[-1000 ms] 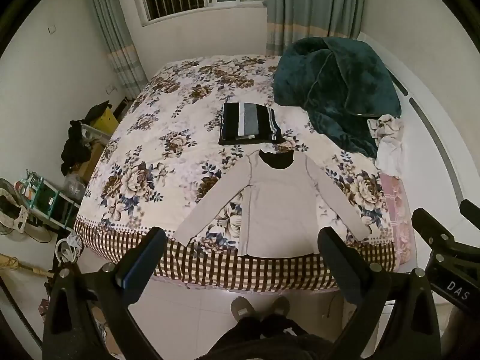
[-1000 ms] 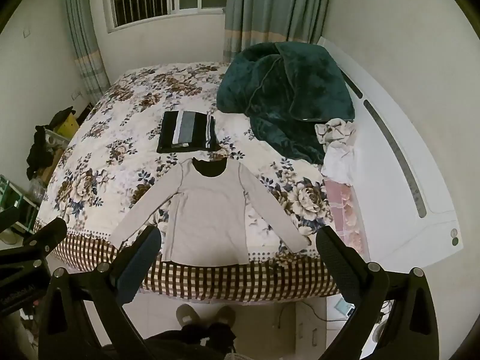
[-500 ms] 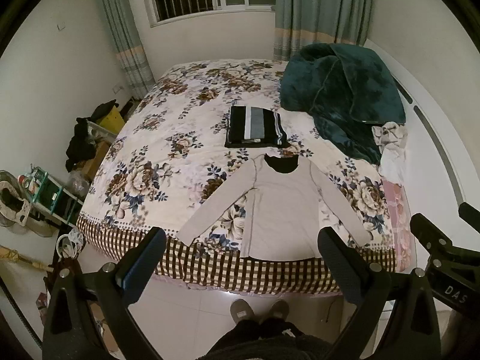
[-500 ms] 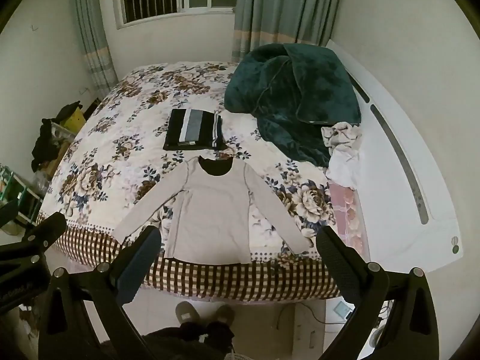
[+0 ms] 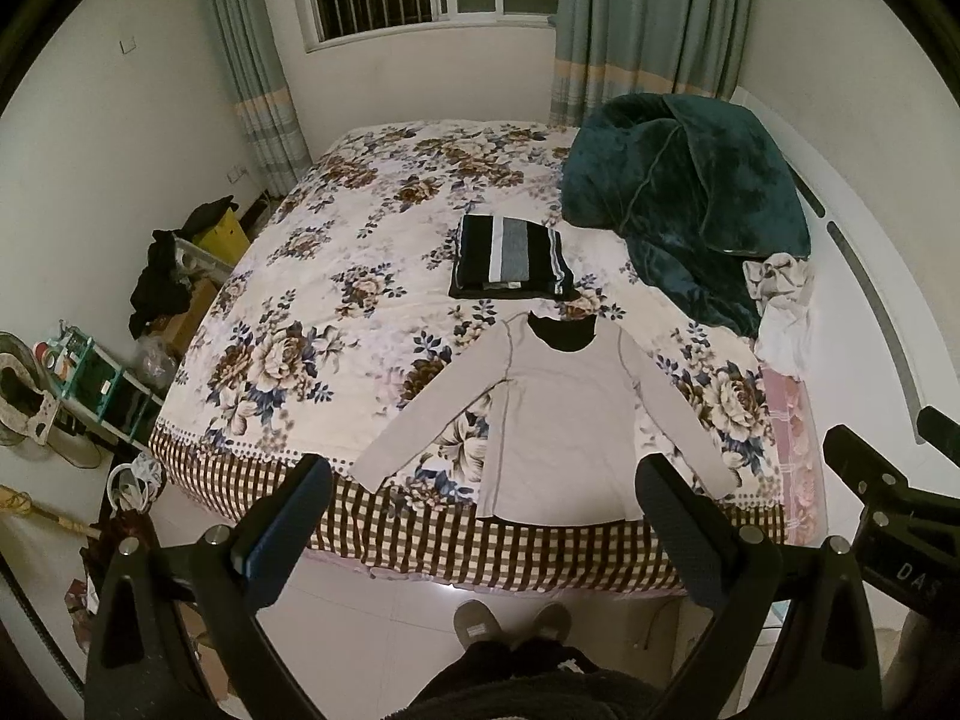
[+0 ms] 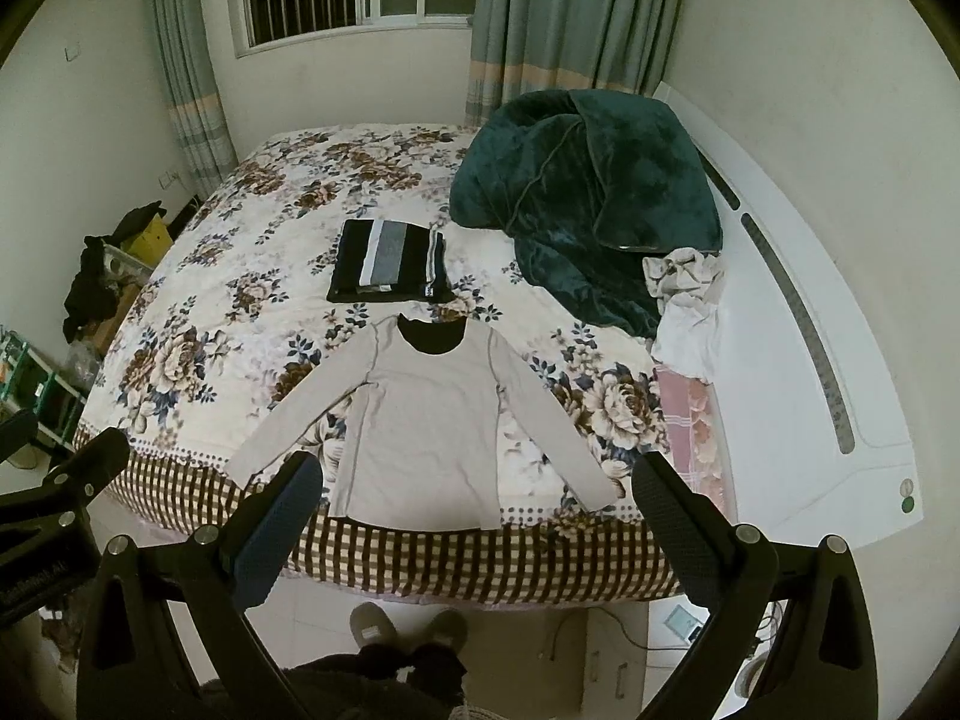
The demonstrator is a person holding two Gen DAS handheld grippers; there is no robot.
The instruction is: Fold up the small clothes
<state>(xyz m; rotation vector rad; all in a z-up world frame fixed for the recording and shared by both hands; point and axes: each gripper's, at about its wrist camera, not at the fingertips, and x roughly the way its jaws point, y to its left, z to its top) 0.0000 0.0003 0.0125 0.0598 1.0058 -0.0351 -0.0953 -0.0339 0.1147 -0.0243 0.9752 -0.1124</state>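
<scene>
The beige long-sleeve shirt (image 5: 564,420) lies flat on the near edge of the bed (image 5: 288,324), collar to the far side, hem near, so its long axis runs away from the person. Both sleeves spread out to left and right. The left gripper (image 5: 480,531) and the right gripper (image 6: 474,525) are wide open and hold nothing, well above the hem. Each sleeve seems nearer to the gripper on its own side. A folded striped garment (image 5: 510,258) lies just beyond the collar.

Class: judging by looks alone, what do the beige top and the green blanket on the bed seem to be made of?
Beige top: probably thin matte knit, since it lies flat with visible seams. Green blanket: likely plush fleece, given its soft sheen and thick, bulky folds.
</scene>
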